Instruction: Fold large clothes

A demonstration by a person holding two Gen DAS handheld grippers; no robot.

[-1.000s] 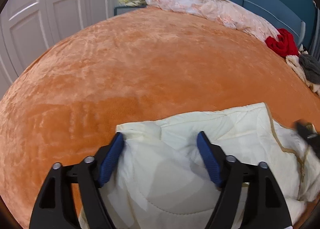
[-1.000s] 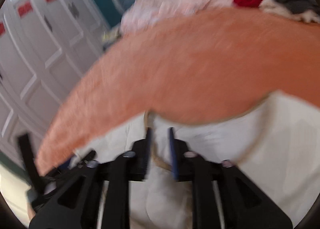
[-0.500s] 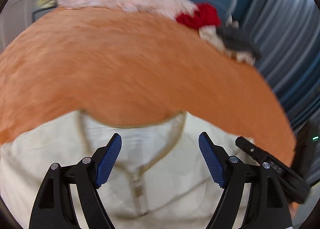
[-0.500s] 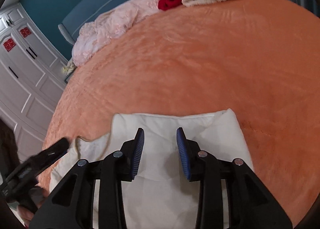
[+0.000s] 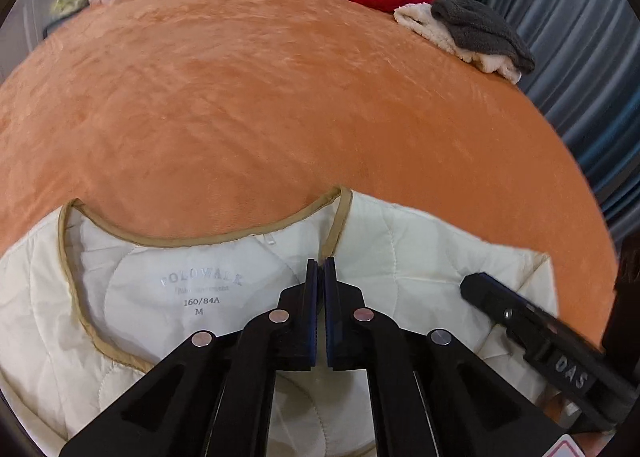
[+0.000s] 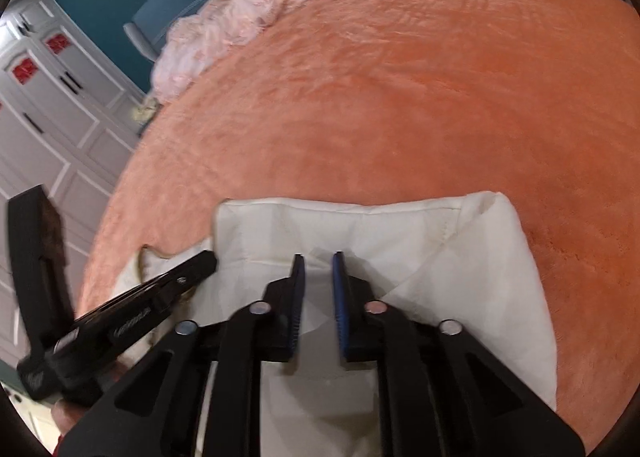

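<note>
Cream quilted jacket (image 5: 404,253) with tan-piped neckline and size M label, flat on orange bedspread (image 5: 280,105), left claw (image 5: 321,263) pinching its neckline piping, right claw (image 6: 318,257) slightly parted above folded white panel

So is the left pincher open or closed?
Closed. The left gripper has its blue pads pressed together at the cream quilted jacket, right by its tan-trimmed neckline.

Both tongs are matte black plastic with triangular cut-outs, round silver screw heads and ribbed blue pads (image 5: 310,309). The right tongs (image 5: 532,331) carry raised "DAS" lettering; the left tongs (image 6: 120,321) carry blurred lettering.
</note>
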